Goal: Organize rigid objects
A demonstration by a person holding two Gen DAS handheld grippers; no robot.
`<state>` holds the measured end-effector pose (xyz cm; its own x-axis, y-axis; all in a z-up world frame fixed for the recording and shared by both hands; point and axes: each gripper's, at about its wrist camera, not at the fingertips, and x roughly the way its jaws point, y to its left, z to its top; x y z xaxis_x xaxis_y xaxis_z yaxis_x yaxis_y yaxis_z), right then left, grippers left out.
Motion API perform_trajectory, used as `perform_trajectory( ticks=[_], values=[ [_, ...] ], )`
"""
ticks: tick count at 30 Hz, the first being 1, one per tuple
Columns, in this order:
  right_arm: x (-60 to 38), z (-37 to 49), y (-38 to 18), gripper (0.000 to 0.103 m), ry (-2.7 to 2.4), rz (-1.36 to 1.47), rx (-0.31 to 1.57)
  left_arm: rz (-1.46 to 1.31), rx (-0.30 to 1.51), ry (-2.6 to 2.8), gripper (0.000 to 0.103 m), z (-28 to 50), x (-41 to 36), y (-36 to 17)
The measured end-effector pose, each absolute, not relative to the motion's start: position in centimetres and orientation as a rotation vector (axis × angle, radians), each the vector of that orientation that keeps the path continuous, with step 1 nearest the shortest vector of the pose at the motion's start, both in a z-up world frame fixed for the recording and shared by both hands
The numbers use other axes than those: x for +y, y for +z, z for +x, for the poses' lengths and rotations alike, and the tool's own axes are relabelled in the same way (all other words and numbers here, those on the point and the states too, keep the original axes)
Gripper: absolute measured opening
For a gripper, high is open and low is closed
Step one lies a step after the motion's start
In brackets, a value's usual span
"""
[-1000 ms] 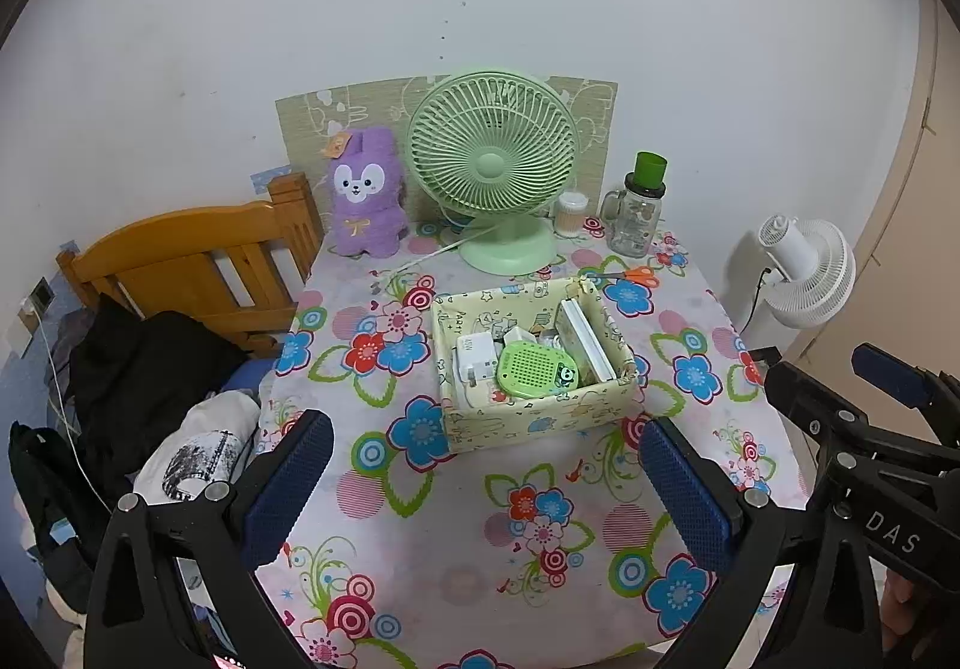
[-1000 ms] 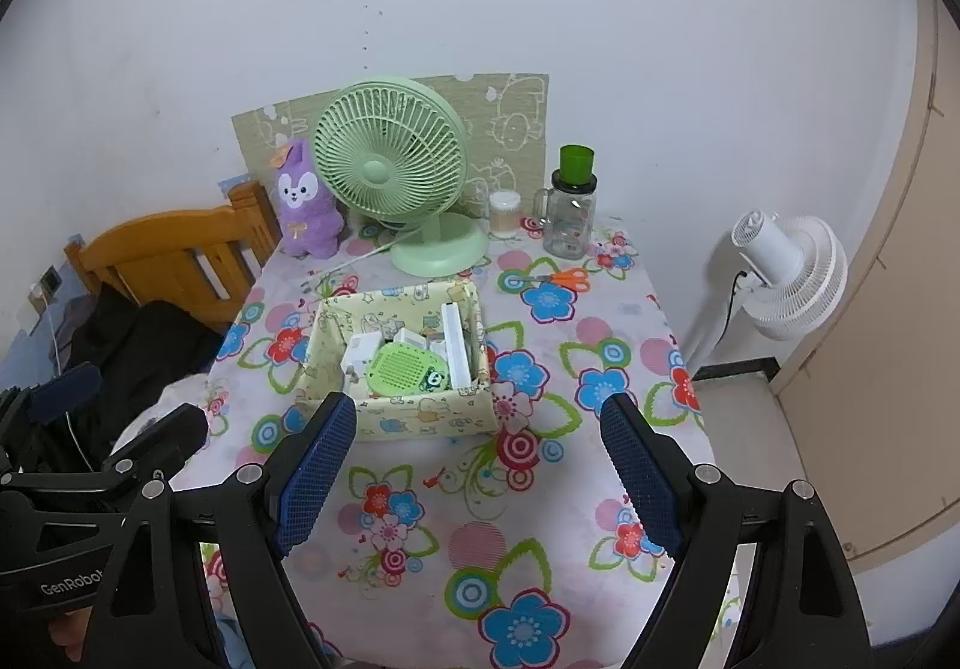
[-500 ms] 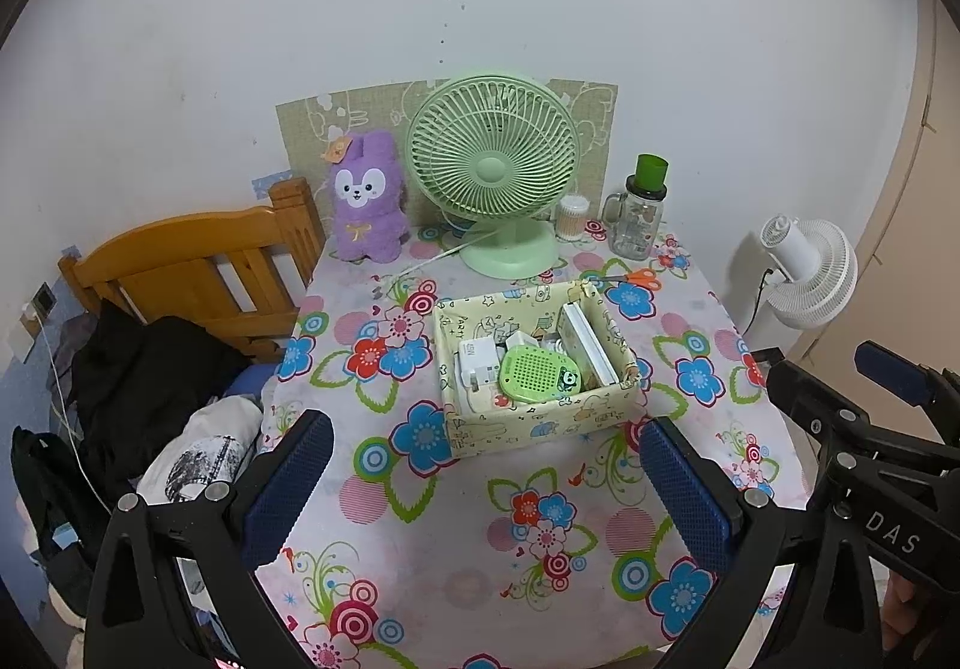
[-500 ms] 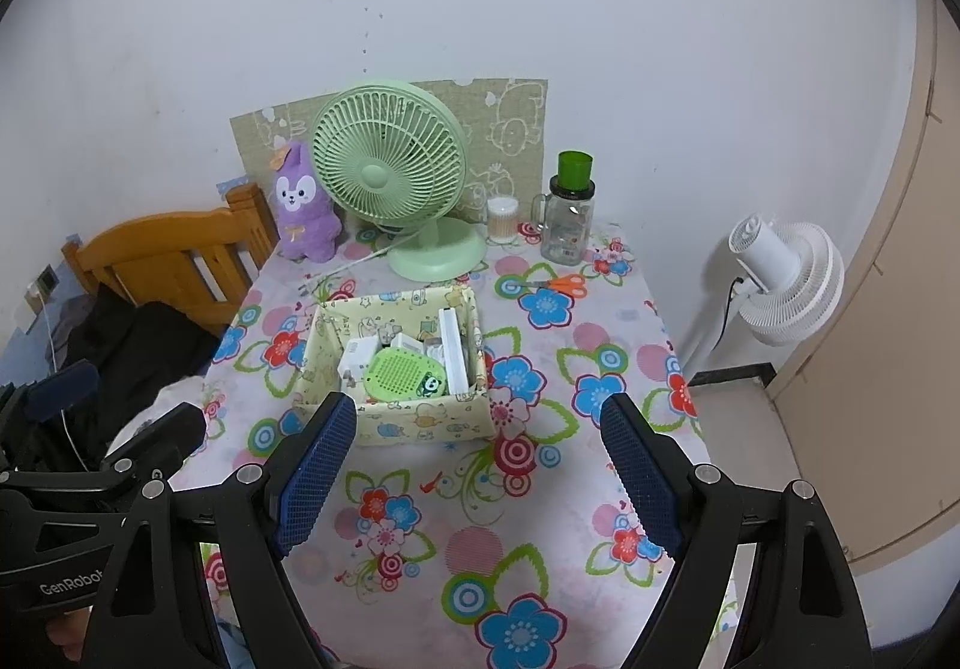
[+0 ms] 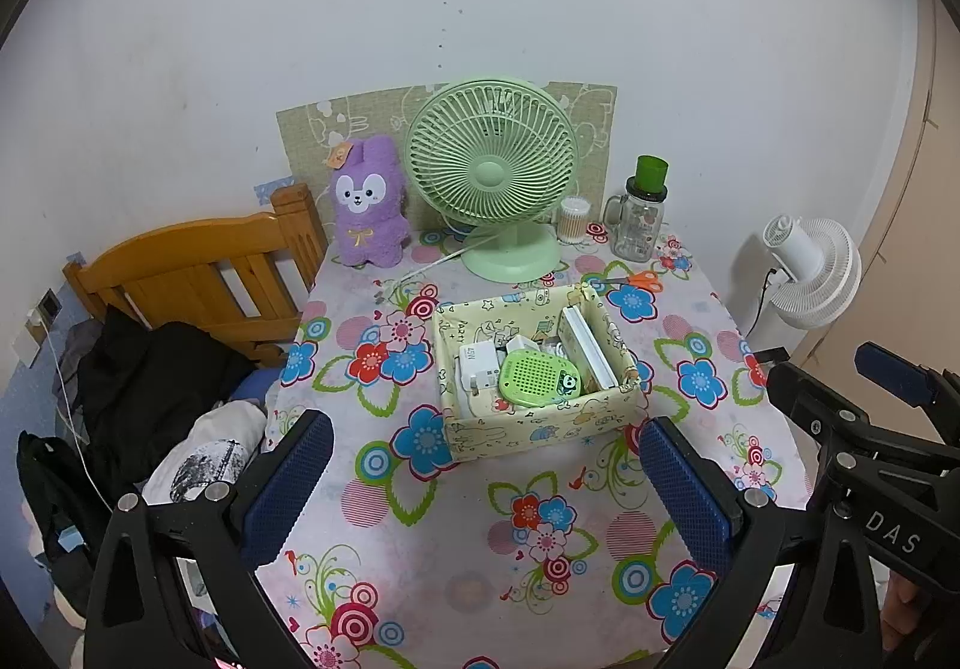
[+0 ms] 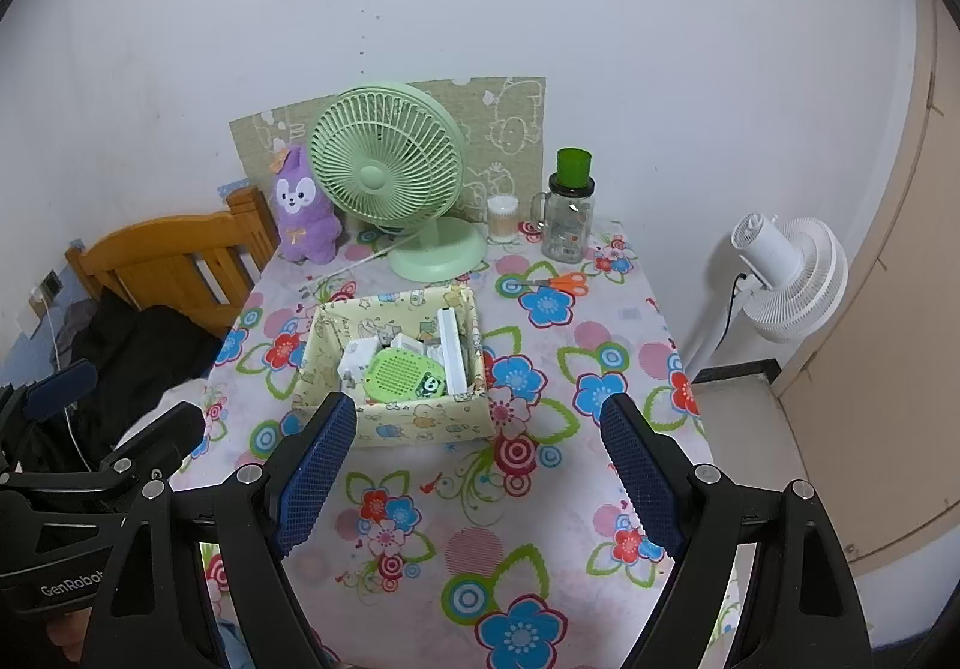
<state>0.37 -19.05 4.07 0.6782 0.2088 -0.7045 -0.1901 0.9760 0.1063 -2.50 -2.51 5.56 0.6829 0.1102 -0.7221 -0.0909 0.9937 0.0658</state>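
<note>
Jaws wide apart, empty, both grippers | white bar (image 5: pixel 587 348) in box (image 5: pixel 543 426): long axis toward fan (image 5: pixel 492 171)

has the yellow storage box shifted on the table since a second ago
No. The yellow storage box sits on the same tablecloth flowers, just in front of the green fan; only the cameras drifted slightly.

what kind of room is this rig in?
Most likely a small bedroom: a wooden bed frame with clothes piled beside it, a plush rabbit and a green desk fan on a table with a flowered cloth.
</note>
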Motion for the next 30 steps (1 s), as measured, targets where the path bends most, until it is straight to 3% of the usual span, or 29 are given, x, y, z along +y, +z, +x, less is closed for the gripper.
perform_trajectory(
  ticks=[30],
  values=[
    [-19.35,0.70,3.73,0.086,0.221,0.032,0.788,0.030,0.806,0.109,0.103,-2.27,-2.56,5.48]
  ],
)
